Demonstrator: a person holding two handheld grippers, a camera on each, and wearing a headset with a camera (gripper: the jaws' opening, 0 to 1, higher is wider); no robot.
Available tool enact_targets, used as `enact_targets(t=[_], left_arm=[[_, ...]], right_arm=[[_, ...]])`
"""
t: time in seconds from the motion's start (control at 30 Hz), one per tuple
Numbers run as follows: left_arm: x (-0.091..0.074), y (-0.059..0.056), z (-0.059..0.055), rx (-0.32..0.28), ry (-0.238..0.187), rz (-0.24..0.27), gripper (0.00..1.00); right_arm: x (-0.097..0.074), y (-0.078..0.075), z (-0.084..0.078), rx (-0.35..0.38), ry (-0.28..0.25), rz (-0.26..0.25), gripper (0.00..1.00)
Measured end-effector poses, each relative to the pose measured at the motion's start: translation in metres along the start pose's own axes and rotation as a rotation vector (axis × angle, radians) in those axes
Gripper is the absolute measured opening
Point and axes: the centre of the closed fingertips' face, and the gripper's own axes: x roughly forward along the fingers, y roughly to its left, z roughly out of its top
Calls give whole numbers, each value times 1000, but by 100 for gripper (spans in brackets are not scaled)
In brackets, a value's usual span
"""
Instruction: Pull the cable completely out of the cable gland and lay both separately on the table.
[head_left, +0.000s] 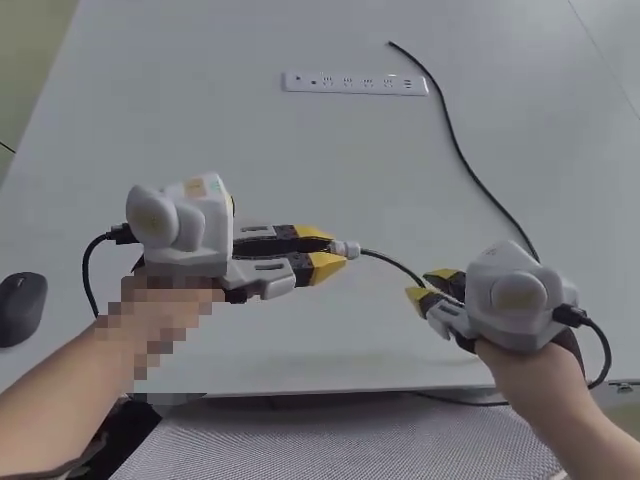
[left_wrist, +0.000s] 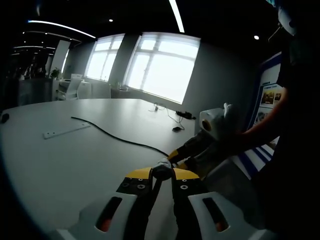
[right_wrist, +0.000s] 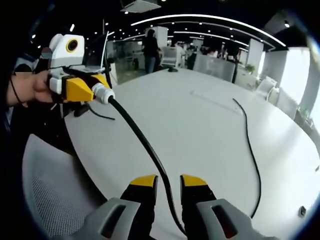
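Ben: Hands are closest, a left hand (head_left: 165, 310) at 8 o'clock and a right hand (head_left: 525, 365) at 5 o'clock in the head view. Each holds a gripper. What sits far left?
Ana: At 9 o'clock a dark mouse (head_left: 20, 305) lies on the white table (head_left: 200, 130), near its edge.
Ben: And next to that?
Ana: The left gripper (head_left: 330, 250), held above the table. Its yellow tips are squeezed onto the cable gland (head_left: 345, 248), a small white piece poking out at their front.
Ben: Where is the cable?
Ana: The black cable (head_left: 385, 260) is in the gland. It comes out of it and droops across the gap toward 4 o'clock.
Ben: What lies at 12 o'clock?
Ana: A white power strip (head_left: 355, 83), flat on the table, well away from the hands.
Ben: And the right gripper (head_left: 426, 284)?
Ana: The cable runs between its two yellow tips. The right gripper view shows a little space on each side of it, so nobody can tell if the tips pinch it.
Ben: Anything farther right?
Ana: A long black cord (head_left: 470, 170) lies on the table, from 12 o'clock down to behind the right gripper.
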Motion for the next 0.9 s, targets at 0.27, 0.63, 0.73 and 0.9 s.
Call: enact_targets(t=[0.27,0.63,0.73,0.9], left_arm=[[0,0,-1,-2,1,1,15],[-2,0,-3,-5,7,2,15],[-2,-1,-2,-4,6,2,15],[-2,-1,-1,-3,5,3,15]], right_arm=[[-5,25,25,-195,-18,37,20],[-3,45,65,-372,-66,58,14],[-3,48,71,-415,-75,51,11],[-4,59,77,-497,-96,62,6]])
